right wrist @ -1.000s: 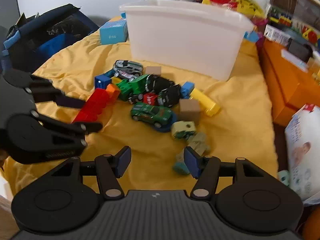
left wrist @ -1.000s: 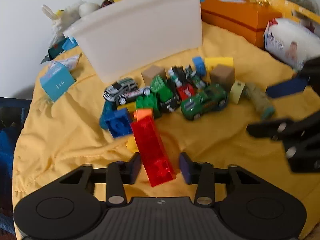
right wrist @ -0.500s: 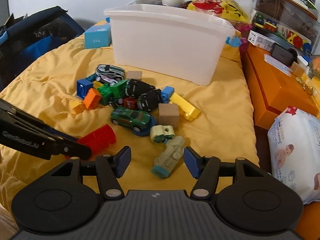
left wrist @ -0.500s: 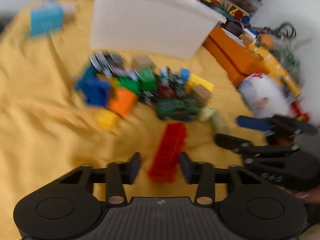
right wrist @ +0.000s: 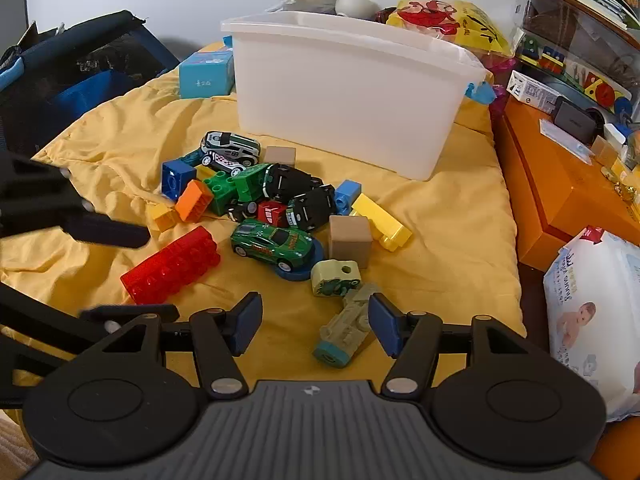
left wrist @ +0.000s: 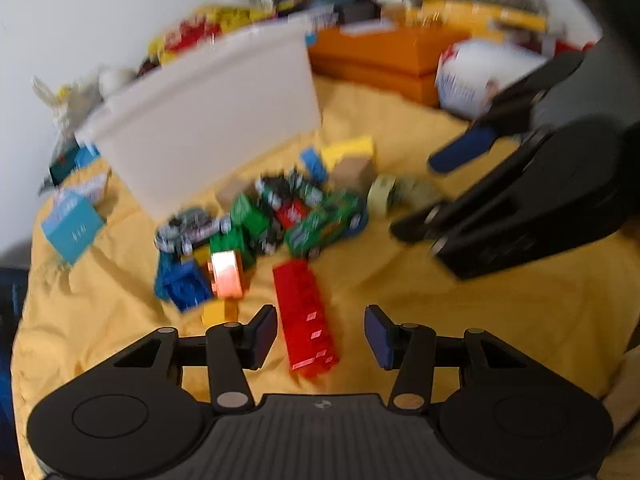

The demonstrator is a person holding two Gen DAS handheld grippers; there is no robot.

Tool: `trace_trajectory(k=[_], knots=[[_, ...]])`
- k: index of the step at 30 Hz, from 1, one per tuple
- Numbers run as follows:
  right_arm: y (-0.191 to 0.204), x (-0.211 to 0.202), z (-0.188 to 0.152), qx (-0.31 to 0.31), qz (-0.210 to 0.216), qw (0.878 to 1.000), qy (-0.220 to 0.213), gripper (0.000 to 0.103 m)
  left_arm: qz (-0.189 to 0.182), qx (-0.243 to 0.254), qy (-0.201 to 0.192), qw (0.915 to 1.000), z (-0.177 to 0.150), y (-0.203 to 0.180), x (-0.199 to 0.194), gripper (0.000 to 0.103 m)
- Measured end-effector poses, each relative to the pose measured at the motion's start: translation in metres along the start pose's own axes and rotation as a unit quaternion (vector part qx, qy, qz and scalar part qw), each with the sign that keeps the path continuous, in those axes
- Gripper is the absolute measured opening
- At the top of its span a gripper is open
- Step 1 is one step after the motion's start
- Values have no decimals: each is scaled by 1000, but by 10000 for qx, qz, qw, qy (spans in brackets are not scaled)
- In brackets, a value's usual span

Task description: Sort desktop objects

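A long red brick (left wrist: 308,316) lies on the yellow cloth between the open fingers of my left gripper (left wrist: 320,334), not gripped; it also shows in the right wrist view (right wrist: 172,266). Behind it is a pile of toy cars and bricks: a green car (right wrist: 274,242), a silver car (right wrist: 230,150), a blue brick (right wrist: 176,176), an orange brick (right wrist: 194,200), a yellow brick (right wrist: 382,222). My right gripper (right wrist: 316,326) is open and empty, with a grey-green toy figure (right wrist: 346,328) lying by its right finger. A white bin (right wrist: 348,92) stands behind the pile.
An orange box (right wrist: 560,192) and a wipes pack (right wrist: 592,304) are at the right. A light blue box (right wrist: 206,74) sits left of the bin. A dark bag (right wrist: 72,72) is at the far left. A tan cube (right wrist: 350,240) stands by the yellow brick.
The left gripper swung about and drew back, and the red brick now lies loose on the cloth nearer the front. The right gripper moved forward toward the grey-green figure.
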State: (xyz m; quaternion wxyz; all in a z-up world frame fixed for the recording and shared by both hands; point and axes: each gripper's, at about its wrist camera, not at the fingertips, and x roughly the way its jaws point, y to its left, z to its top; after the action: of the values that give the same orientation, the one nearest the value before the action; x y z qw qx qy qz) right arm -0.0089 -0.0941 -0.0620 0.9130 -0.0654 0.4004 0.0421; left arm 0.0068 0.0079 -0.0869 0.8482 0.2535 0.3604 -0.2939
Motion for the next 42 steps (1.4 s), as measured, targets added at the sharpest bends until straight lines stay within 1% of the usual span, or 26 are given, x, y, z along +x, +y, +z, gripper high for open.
trace_trajectory(k=[1,2,6,8,9,10,11,12,13,15,16,17,18,19,20,21,22,23,24,25,28,31,34,37,39,42], knots=[[0,0,0,1,-4,10000,6,62,-12,-56,51,10000,-3,3,3,43],[1,1,0,1,-9,10000,4,62,6,-136,73,9999,-5,6,5,31],[5,3,4,-30,-13,10000,7,62,64,-397,183,9990,-13,22,11,28],[8,6,6,-56,1,10000,3,62,-153,-655,184,9976,-16,31,7,27],[10,7,8,-68,11,10000,4,62,-480,-1036,188,9933,-16,41,6,26],[12,7,10,-92,20,10000,0,62,-880,-1494,172,9847,-18,52,5,25],[14,7,11,-118,18,9999,-16,62,-1303,-2020,169,9705,-22,63,4,25],[16,8,14,-139,19,9999,-37,62,-1753,-2550,239,9506,-27,75,6,25],[16,8,15,-144,25,9999,-43,62,-2052,-2927,291,9335,-33,82,8,25],[18,11,18,-121,41,9999,-40,63,-2315,-3303,451,9139,-42,88,15,25],[19,13,19,-109,59,9999,-27,63,-2455,-3491,652,9020,-49,91,23,26],[21,15,20,-106,81,9999,-4,63,-2567,-3758,643,8881,-57,95,28,27],[23,17,21,-111,101,9999,14,63,-2616,-3943,613,8788,-62,100,29,27],[25,18,21,-118,116,9999,19,63,-2504,-3934,568,8828,-63,102,27,27],[26,19,22,-133,123,9998,15,63,-2238,-3726,469,8994,-60,100,20,33],[28,20,22,-150,127,9998,8,63,-1871,-3376,360,9218,-55,96,12,39],[29,21,23,-162,134,9998,11,63,-1486,-2911,246,9448,-49,90,4,51],[30,23,24,-167,146,9998,24,63,-1166,-2437,102,9628,-44,81,-4,54],[30,25,25,-175,161,9997,32,63,-1027,-2055,-34,9732,-40,74,-8,54],[31,26,27,-197,177,9996,23,62,-1035,-1800,-116,9781,-38,68,-12,54],[32,22,39,-326,285,9988,-208,61,-1123,-1313,-205,9847,-33,50,-17,54],[32,24,52,-556,254,9976,-311,61,-851,-895,-100,9923,-32,42,-12,54],[35,28,67,-537,794,9949,-310,54,-845,-979,-3,9916,-33,46,-7,54],[52,37,87,-850,1348,9865,-369,54,-864,-1086,7,9903,-36,51,-6,54],[65,50,96,-1166,1459,9817,-375,51,-847,-1079,15,9906,-37,51,-8,54],[78,78,103,-1402,1502,9787,-20,44,-840,-1116,49,9902,-38,52,-7,54]])
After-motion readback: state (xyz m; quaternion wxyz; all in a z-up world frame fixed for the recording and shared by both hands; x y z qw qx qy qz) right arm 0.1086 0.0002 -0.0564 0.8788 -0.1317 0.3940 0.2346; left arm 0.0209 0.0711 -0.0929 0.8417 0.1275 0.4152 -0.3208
